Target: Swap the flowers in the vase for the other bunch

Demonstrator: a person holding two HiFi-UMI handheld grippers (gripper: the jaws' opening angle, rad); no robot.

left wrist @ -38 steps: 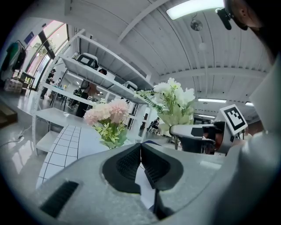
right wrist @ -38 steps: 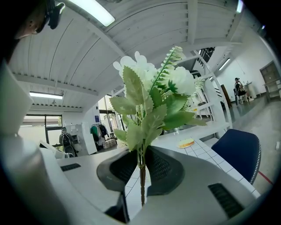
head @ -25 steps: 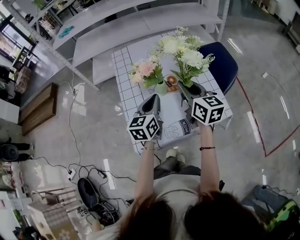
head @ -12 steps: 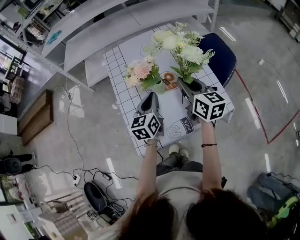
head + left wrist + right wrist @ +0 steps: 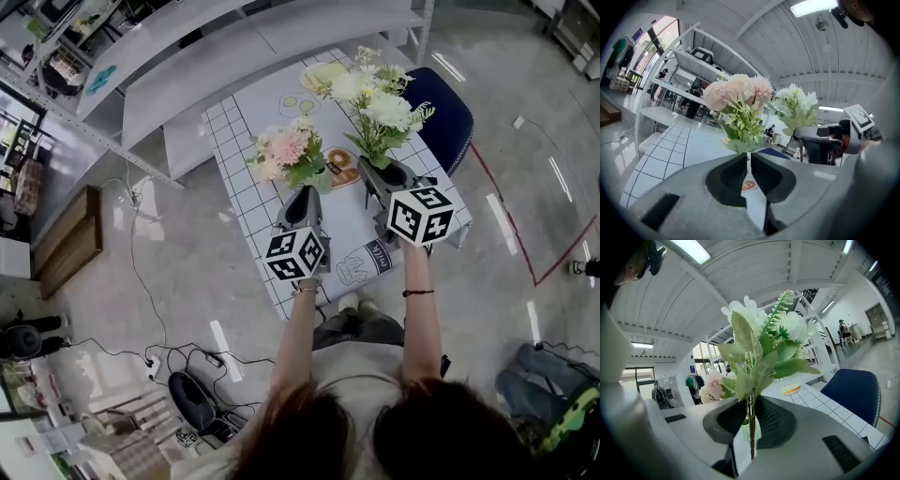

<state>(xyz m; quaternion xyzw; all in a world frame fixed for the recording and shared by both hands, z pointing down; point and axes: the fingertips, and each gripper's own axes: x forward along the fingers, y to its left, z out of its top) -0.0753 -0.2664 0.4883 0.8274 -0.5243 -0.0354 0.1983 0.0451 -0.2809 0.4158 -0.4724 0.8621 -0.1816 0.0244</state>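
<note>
Left gripper [image 5: 748,157] was clamped almost completely shut on the pink bunch [image 5: 738,91], right at the bottom of the foliage. You basically couldn't see the stem itself, just a sliver between the pads. The blooms stood upright straight off the jaw tips, up above the table [image 5: 242,164].

Right gripper [image 5: 751,401] had the white bunch [image 5: 759,333] pinched by its stem, and that one was easier to read. The green stem ran down through the gap between the two pads, bunch upright as well. The two bunches were side by side, near each other but not touching as far as I could tell.

The vase [image 5: 323,176] was the hard part. From overhead it was only a small pale green shape on the checked cloth just past the left gripper's tips, half buried under the pink bunch's leaves. No idea whether anything was in it. There was a pale green blur behind the white bunch's stem too. Might've been the same thing, couldn't say.

Leaves covered the right gripper's tips from overhead. An orange round thing [image 5: 342,169] lay on the cloth between the grippers, print too small to read. A blue chair [image 5: 448,112] sat at the table's right side, its edge behind the white blooms.
</note>
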